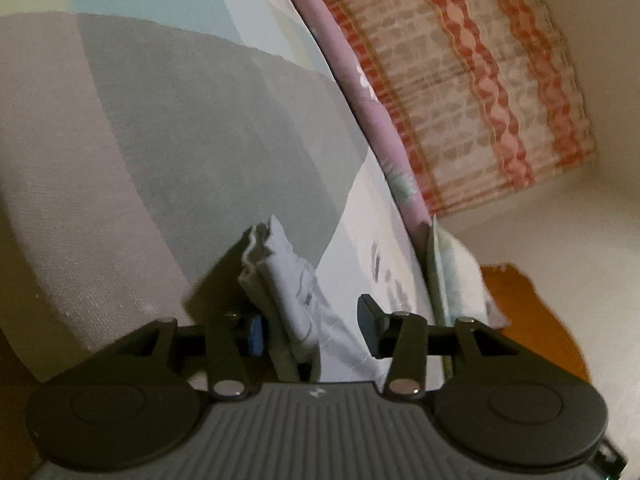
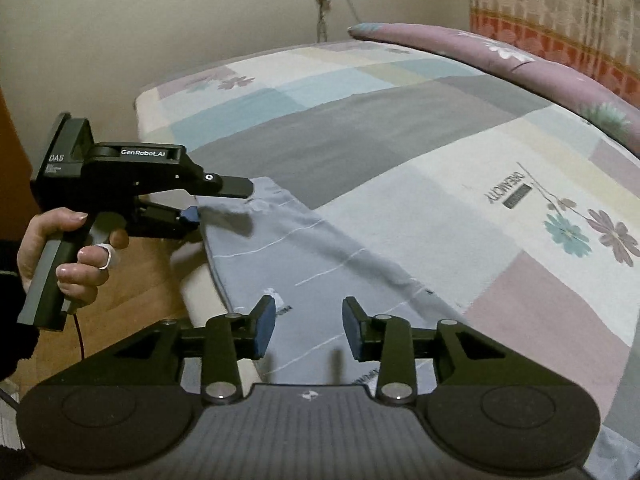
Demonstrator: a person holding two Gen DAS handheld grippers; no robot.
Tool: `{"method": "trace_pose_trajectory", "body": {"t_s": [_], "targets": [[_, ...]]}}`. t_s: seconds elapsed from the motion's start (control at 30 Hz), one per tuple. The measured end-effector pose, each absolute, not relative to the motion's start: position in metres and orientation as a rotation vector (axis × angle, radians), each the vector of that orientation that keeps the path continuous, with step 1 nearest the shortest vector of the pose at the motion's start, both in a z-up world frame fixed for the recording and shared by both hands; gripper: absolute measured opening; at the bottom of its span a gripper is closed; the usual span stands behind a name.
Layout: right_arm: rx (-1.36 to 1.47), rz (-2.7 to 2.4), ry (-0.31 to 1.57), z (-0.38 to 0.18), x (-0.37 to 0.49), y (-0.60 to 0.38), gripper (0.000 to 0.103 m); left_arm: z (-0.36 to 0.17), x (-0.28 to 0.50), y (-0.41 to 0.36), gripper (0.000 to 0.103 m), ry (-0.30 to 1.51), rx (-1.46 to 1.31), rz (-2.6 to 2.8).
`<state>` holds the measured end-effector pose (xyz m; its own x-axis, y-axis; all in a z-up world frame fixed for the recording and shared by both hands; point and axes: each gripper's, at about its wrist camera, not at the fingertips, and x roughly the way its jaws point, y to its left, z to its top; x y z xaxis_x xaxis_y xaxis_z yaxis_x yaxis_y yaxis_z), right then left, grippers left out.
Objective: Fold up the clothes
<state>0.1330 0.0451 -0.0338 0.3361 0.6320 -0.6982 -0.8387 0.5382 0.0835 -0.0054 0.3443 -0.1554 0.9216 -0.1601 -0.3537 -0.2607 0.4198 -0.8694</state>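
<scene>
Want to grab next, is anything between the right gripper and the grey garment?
Nothing visible. The right gripper hangs open just above the grey garment on the bed; the left gripper is at its far corner.

Left gripper (image 1: 316, 326) straddles bunched pale garment (image 1: 280, 268).

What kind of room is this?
Probably a bedroom. There is a bed with a patchwork flower cover, a pillow along its far side, and a curtain by the wall. A grey garment lies on the bed.
</scene>
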Motion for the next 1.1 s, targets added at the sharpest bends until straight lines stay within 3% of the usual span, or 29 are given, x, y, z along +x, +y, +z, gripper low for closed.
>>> {"method": "trace_pose_trajectory", "body": {"t_s": [0.27,0.43,0.53,0.57,0.6,0.7,1.1], "targets": [[-0.27,0.933,0.751,-0.033,0.135,0.027,0.048,-0.157,0.006,0.341,0.059,0.407,-1.115,0.057],[-0.214,0.918,0.79,-0.038,0.138,0.017,0.048,-0.15,0.015,0.332,0.058,0.457,-1.014,0.11],[-0.143,0.922,0.834,-0.046,0.144,0.013,0.05,-0.151,0.017,0.33,0.036,0.49,-0.947,0.152],[-0.119,0.925,0.848,-0.049,0.147,0.013,0.051,-0.153,0.016,0.332,0.02,0.497,-0.961,0.168],[-0.099,0.924,0.862,-0.051,0.151,0.015,0.053,-0.155,0.015,0.334,0.017,0.502,-0.979,0.179],[-0.06,0.924,0.882,-0.055,0.165,0.026,0.058,-0.158,0.013,0.337,0.017,0.501,-0.983,0.168],[0.041,0.969,0.922,-0.079,0.225,0.093,0.058,-0.154,0.012,0.329,0.017,0.486,-0.894,0.169]]}}
